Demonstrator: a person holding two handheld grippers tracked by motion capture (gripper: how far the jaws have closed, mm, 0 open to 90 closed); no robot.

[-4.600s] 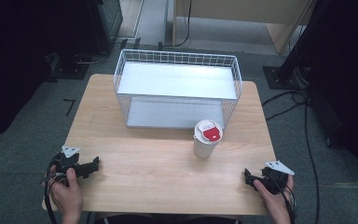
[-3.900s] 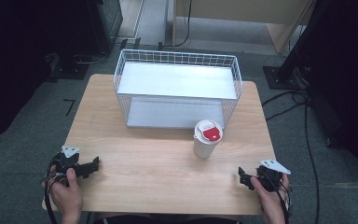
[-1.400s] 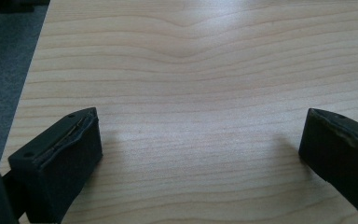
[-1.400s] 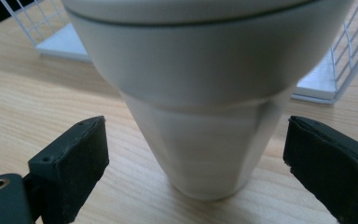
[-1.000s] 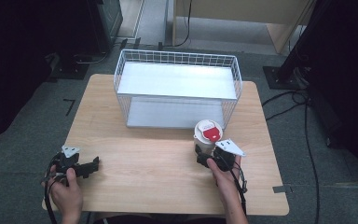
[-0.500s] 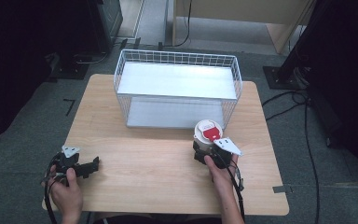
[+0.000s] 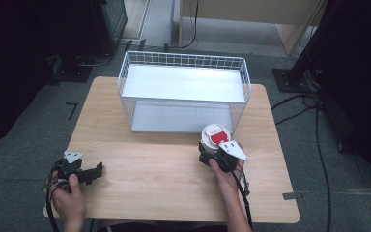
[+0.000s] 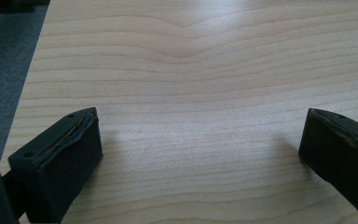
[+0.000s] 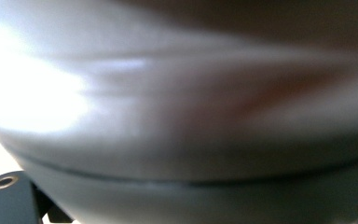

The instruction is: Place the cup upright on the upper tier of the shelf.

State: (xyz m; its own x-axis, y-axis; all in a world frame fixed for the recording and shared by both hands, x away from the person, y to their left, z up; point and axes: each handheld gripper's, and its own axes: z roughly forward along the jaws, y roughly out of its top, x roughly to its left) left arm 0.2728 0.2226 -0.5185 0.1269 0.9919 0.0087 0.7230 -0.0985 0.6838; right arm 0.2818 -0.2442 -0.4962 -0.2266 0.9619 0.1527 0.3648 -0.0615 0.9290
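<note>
A light wooden desk [image 7: 140, 193] is carrying a white wire basket [image 7: 183, 92] toward its far side, and a white cup with a red-and-white lid [image 7: 215, 136] is standing upright just in front of the basket's near right corner. The right gripper [image 7: 211, 154] is sitting right against the near side of the cup, with the person's right hand [image 7: 224, 176] holding it from behind and a cable trailing back along the forearm. In the right gripper view the cup's pale wall [image 9: 177, 102] is looming so close that it is blurring, and whether the jaws are clamping it or standing apart cannot be told. The left gripper [image 7: 94, 170] is resting low over the near left part of the desk, well apart from the cup and the basket, with the left hand [image 7: 67, 195] behind it. In the left gripper view its two black jaws are standing wide apart over bare wood grain [image 8: 196, 84], holding nothing.
</note>
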